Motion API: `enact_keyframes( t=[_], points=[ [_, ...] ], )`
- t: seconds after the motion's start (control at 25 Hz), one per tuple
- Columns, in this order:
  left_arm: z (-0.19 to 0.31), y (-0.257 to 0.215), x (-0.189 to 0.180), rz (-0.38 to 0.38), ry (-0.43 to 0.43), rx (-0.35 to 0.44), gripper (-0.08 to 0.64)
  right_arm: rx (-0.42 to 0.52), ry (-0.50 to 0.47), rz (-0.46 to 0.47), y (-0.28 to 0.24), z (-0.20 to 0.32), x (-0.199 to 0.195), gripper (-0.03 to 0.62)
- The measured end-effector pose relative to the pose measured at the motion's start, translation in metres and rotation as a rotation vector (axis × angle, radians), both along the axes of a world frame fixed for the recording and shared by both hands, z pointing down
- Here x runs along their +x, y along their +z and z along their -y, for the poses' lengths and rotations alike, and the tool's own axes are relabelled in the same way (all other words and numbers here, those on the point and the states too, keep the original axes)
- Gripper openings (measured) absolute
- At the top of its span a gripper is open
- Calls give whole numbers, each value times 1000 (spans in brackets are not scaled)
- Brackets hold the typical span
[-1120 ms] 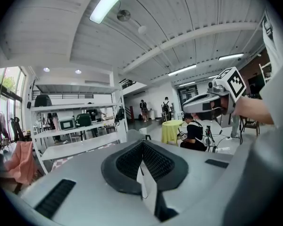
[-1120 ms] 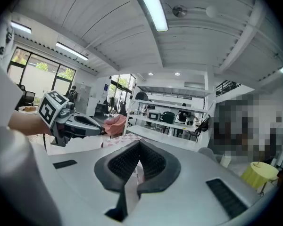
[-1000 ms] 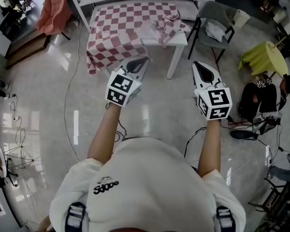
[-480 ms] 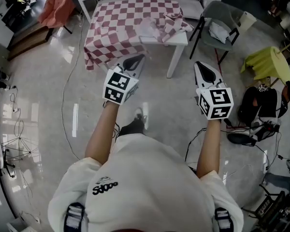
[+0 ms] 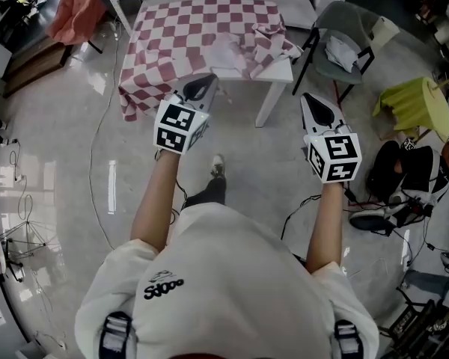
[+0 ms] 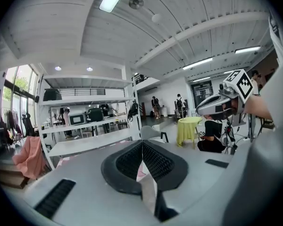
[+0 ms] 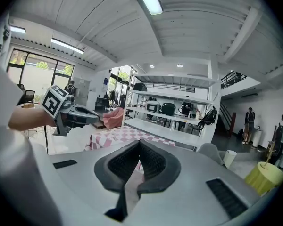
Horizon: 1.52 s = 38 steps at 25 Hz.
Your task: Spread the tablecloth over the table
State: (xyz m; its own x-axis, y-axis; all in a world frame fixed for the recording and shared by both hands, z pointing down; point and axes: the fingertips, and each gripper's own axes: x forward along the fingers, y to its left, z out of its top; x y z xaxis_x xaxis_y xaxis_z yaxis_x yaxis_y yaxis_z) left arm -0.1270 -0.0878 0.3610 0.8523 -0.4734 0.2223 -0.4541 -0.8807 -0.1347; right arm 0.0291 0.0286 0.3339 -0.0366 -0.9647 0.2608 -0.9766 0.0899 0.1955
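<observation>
Left gripper [image 5: 203,83]: fingers pressed together, nothing between them. Right gripper [image 5: 311,100]: fingers pressed together, nothing between them. Both point toward 12 o'clock in the head view. The checked tablecloth [image 5: 191,36] lies on the table [image 5: 279,71] at 12 o'clock. It drapes over the 9 o'clock edge and is bunched near the 4 o'clock corner, which is bare.
</observation>
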Motion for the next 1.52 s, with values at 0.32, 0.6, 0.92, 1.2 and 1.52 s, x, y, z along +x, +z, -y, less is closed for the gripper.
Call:
enact_keyframes(
  t=[0.32, 0.6, 0.92, 1.2, 1.52],
  points=[
    [119, -5, 39, 11, 19, -7, 29, -26, 27, -27, -7, 118, 38, 23],
    [209, 14, 55, 32, 4, -41, 29, -60, 33, -39, 2, 200, 58, 23],
    [266, 52, 74, 76, 6, -113, 29, -125, 37, -32, 30, 268, 79, 23],
    [292, 91, 106, 39, 7, -274, 101, -201, 20, 2, 72, 312, 109, 78],
    [318, 154, 156, 138, 9, -393, 239, -319, -36, 14, 133, 369, 149, 208]
  ],
)
